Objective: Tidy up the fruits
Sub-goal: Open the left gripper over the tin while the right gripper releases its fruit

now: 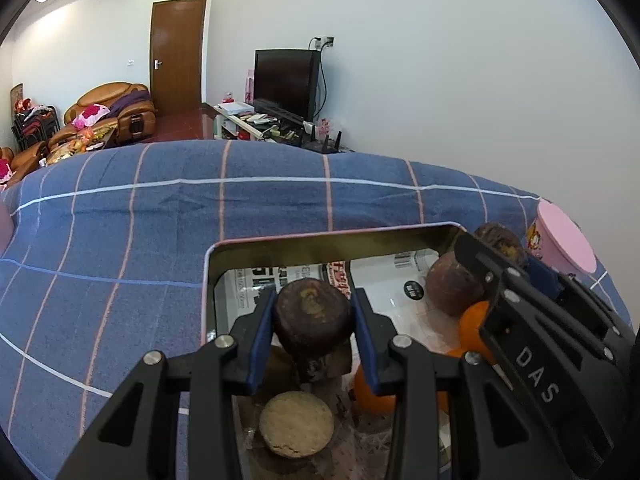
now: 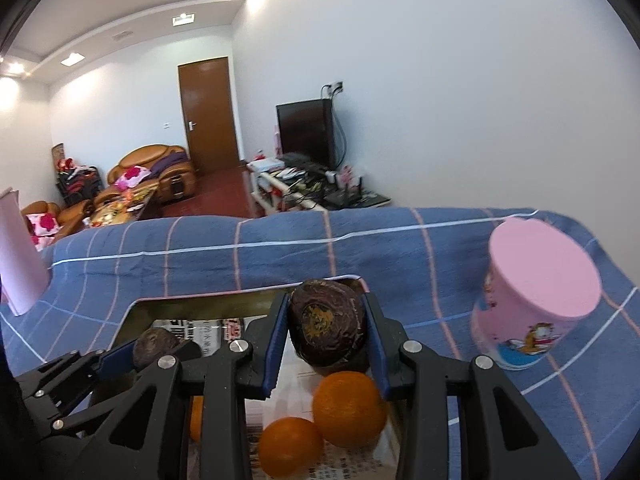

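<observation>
My left gripper (image 1: pixel 314 316) is shut on a dark brown round fruit (image 1: pixel 313 318) and holds it above a metal tin tray (image 1: pixel 320 240) lined with printed paper. My right gripper (image 2: pixel 326 332) is shut on another dark brown fruit (image 2: pixel 326 326) over the tray's far right corner (image 2: pixel 352 280). Oranges (image 2: pixel 346 408) (image 2: pixel 290 446) lie in the tray below the right gripper. A pale round biscuit-like piece (image 1: pixel 296 424) lies in the tray under the left gripper. The right gripper shows in the left wrist view (image 1: pixel 532 320), beside another brown fruit (image 1: pixel 452 288).
The tray sits on a blue checked cloth (image 1: pixel 140 240). A pink lidded cup with a cartoon cat (image 2: pixel 536 296) stands to the right of the tray. A pink object (image 2: pixel 18 252) stands at the left. Behind are a TV (image 1: pixel 286 84), a sofa and a door.
</observation>
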Available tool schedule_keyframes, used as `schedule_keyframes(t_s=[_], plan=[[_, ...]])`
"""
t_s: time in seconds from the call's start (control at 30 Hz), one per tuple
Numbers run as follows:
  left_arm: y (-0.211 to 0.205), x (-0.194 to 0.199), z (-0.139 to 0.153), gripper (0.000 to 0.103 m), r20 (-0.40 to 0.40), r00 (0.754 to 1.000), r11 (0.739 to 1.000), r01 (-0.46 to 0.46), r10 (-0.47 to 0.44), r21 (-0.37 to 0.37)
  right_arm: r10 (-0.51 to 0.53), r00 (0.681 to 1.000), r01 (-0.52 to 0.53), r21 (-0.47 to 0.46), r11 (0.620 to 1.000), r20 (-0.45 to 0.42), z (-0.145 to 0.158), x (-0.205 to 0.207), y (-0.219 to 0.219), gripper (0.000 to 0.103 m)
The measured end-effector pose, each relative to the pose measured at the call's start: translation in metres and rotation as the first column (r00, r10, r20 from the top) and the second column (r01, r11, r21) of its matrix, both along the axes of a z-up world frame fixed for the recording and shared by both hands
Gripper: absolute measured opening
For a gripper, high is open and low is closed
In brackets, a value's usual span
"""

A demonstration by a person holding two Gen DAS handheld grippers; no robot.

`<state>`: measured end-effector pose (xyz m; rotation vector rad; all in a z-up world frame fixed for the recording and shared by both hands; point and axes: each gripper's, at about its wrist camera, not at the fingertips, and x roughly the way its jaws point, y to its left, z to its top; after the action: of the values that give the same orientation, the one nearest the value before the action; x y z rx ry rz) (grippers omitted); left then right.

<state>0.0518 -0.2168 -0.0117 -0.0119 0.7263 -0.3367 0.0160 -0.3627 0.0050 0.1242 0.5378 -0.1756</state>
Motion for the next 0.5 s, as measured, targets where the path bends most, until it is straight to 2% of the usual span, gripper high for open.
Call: schedule_keyframes(t_s=[0.2,0.33,0.5], plan=[[-0.003,0.001,0.002,0.039,0.009,1.000,0.999,-0.003,0.003,0.033,0.069,0.997,-0.066,0.073,0.995,-0.033,-0.007,0.009,-0.004,0.039],[-0.004,-0.005,0.002,0.039,0.017,1.000,0.998,-0.018,0.017,0.054,0.110,0.994,-0.109,0.057,0.992,-0.025,-0.007,0.009,0.003,0.039],[-0.010,-0.004,0.003,0.040,0.024,1.000,0.996,-0.014,0.012,0.083,0.159,0.987,-0.156,0.111,0.981,-0.018,-0.009,0.012,0.002,0.039]])
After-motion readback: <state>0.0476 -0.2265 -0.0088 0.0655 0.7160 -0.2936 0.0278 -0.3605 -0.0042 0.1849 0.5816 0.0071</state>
